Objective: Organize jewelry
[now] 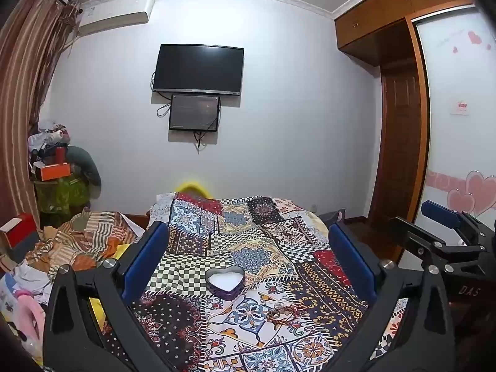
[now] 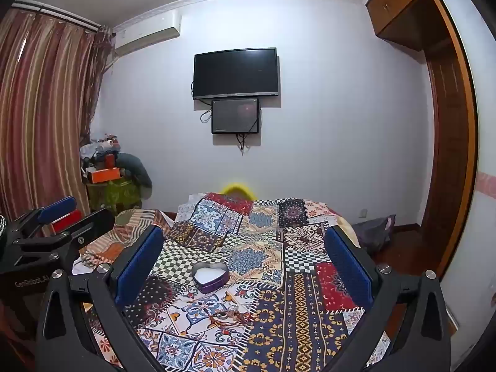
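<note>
Left gripper (image 1: 248, 257) and right gripper (image 2: 245, 257) both stand spread wide, holding nothing. Heart-shaped tin (image 1: 225, 282) sits open on the patterned bedspread (image 1: 272, 248). Tangled jewelry (image 1: 283, 313) lies just before it.

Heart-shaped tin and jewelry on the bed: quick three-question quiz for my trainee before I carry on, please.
1. True or false: the heart-shaped tin has its lid on.
2. Multiple choice: the small pile of jewelry lies
A. inside the tin
B. on the patchwork bedspread, nearer the cameras than the tin
C. between the pads of the right gripper
3. Short answer: how do the jaws of the left gripper stand, and is anything held?

Key
1. False: it is open, showing a white inside.
2. B
3. Wide open, holding nothing; the right gripper is the same.
</note>
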`<state>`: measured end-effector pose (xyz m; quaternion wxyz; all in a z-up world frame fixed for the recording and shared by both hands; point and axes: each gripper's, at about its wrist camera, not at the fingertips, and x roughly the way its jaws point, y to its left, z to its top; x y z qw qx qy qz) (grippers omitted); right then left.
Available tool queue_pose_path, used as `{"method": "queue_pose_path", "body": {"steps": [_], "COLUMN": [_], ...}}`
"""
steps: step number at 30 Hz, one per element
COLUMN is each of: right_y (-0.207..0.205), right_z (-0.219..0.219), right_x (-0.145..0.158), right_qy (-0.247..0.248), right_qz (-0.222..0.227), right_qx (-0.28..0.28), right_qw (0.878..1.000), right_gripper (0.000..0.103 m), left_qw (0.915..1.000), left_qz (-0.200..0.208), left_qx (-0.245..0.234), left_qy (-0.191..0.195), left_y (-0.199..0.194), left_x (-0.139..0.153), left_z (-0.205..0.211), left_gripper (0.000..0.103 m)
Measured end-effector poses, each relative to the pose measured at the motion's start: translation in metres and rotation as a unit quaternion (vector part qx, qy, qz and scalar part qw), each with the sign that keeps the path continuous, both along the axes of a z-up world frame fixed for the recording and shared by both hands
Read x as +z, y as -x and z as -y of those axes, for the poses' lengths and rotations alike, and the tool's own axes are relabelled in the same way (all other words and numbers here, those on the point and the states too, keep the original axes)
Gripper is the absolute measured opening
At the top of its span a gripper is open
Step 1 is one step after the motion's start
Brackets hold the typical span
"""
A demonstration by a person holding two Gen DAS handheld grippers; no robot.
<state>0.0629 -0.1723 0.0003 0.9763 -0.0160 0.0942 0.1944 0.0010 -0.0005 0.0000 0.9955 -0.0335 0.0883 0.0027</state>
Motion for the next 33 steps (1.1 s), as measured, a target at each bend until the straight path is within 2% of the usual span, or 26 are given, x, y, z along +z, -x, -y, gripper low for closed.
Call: {"method": "queue_pose_path", "body": {"steps": [33], "right_y": [-0.001], "right_z": [0.001], "right_x": [0.001], "right_qy": [-0.003], "right_qz": [-0.006], "right_qx": [0.0], "right_qw": [1.0], "right_gripper": [0.103], "left_qw": [0.9999], "left_qz": [-0.008], "left_qx": [0.001], "left_qy": [0.006], "left_y": [-0.011], "left_x": [-0.011], "left_z": [0.0], "left_gripper": [0.103]}}
